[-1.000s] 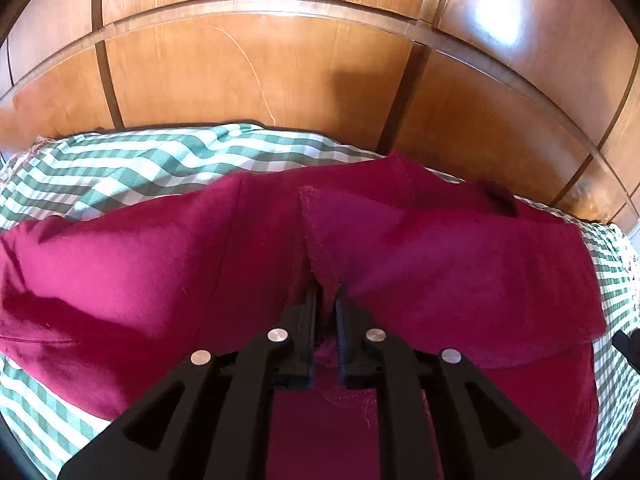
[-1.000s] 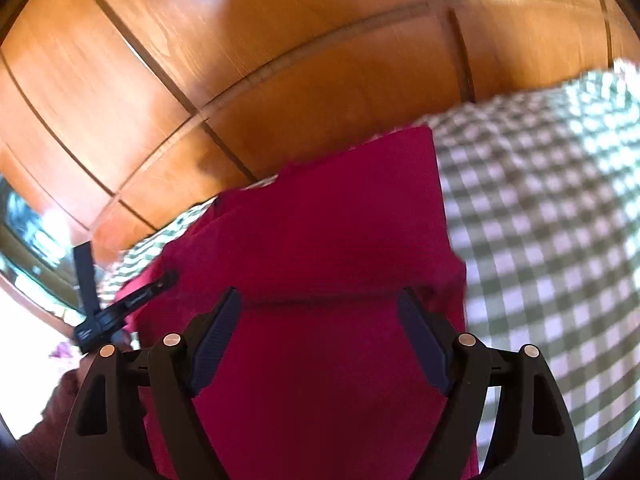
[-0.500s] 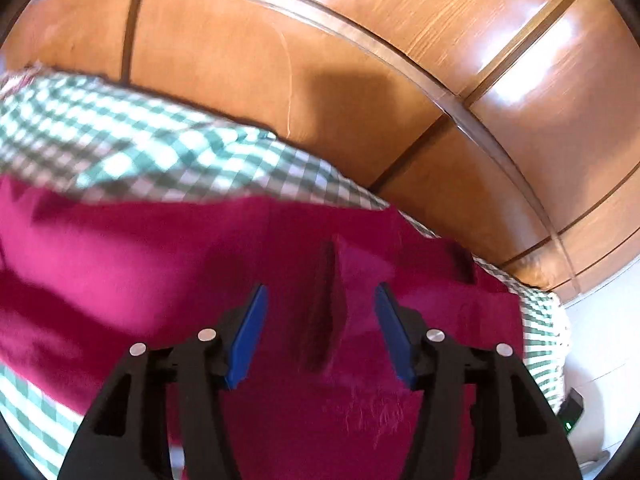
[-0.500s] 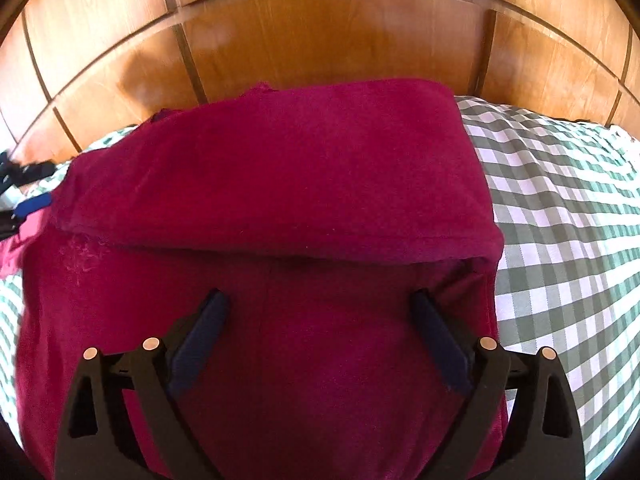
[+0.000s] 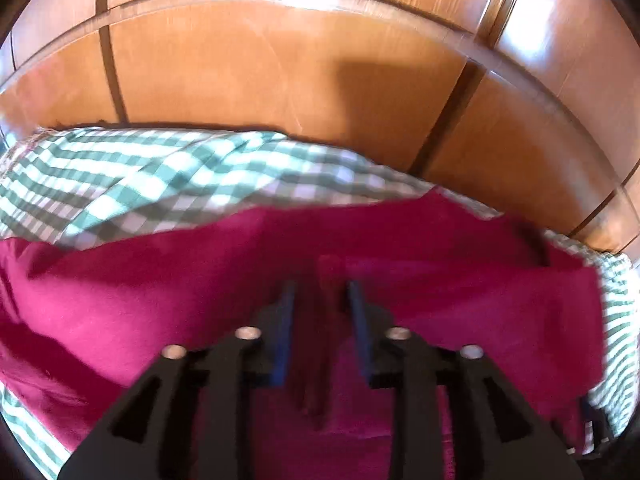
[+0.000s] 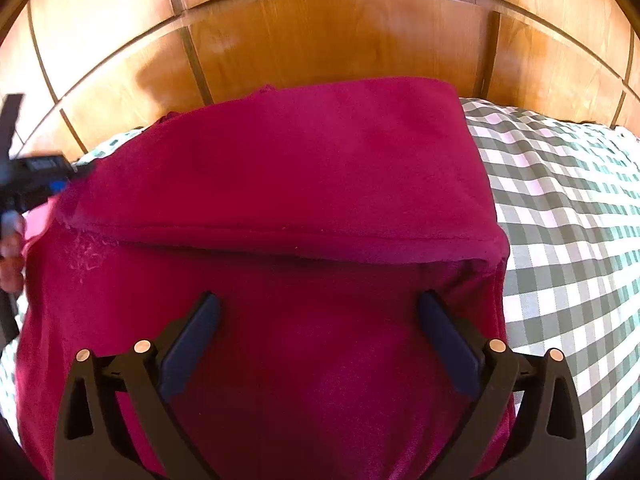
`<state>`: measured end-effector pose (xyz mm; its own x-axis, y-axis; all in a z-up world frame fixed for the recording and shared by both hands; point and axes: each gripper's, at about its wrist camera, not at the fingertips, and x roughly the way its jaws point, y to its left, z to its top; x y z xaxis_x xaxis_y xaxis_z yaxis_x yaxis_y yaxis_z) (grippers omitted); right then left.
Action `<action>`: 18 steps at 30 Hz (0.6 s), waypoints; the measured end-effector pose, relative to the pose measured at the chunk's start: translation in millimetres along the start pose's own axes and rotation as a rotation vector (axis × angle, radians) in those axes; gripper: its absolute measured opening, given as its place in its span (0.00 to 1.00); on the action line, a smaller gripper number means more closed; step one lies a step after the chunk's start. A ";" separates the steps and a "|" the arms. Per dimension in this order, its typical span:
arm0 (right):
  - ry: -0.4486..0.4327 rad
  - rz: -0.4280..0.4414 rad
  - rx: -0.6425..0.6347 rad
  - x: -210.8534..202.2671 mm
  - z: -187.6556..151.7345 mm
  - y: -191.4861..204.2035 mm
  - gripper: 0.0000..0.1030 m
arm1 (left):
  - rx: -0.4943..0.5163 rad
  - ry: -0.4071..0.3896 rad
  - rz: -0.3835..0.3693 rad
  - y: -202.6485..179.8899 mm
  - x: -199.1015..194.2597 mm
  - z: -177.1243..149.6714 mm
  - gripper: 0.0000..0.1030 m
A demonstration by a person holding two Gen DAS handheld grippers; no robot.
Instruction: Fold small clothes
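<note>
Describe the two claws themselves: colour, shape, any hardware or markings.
Both are black plastic frames with triangular cut-outs and round silver rivets at the pivots. The left claw carries narrow blue pads on its fingers. The right claw has broader dark navy pads on its fingers. No cables or sleeves show; a small pale label on the left one is unreadable.

black tool (image 6: pixel 318 312) frames, blue pads (image 6: pixel 190 346), silver screws
</note>
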<state>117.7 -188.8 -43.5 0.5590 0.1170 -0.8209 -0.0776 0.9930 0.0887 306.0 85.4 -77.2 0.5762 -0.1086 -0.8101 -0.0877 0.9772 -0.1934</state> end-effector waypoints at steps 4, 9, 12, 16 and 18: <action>-0.001 -0.002 -0.001 -0.3 -1.4 0.1 0.96 | -0.083 -0.035 -0.065 28.2 -29.5 -15.2 0.37; 0.000 -0.003 -0.002 -0.6 -0.8 0.1 0.96 | -0.219 -0.042 -0.116 86.5 -70.7 -51.9 0.36; 0.001 -0.007 -0.004 -0.6 -0.3 0.9 0.96 | -0.315 -0.044 -0.122 130.4 -91.3 -70.4 0.35; 0.004 -0.017 -0.010 0.4 0.3 2.7 0.96 | -0.466 -0.049 -0.072 203.6 -116.1 -92.9 0.35; 0.006 -0.022 -0.012 0.9 0.7 3.4 0.96 | -0.560 -0.078 -0.053 245.9 -127.1 -102.9 0.35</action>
<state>118.5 -185.3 -43.5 0.5555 0.0948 -0.8261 -0.0755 0.9951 0.0634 127.5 320.7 -78.8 0.6478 -0.1201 -0.7523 -0.4623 0.7229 -0.5135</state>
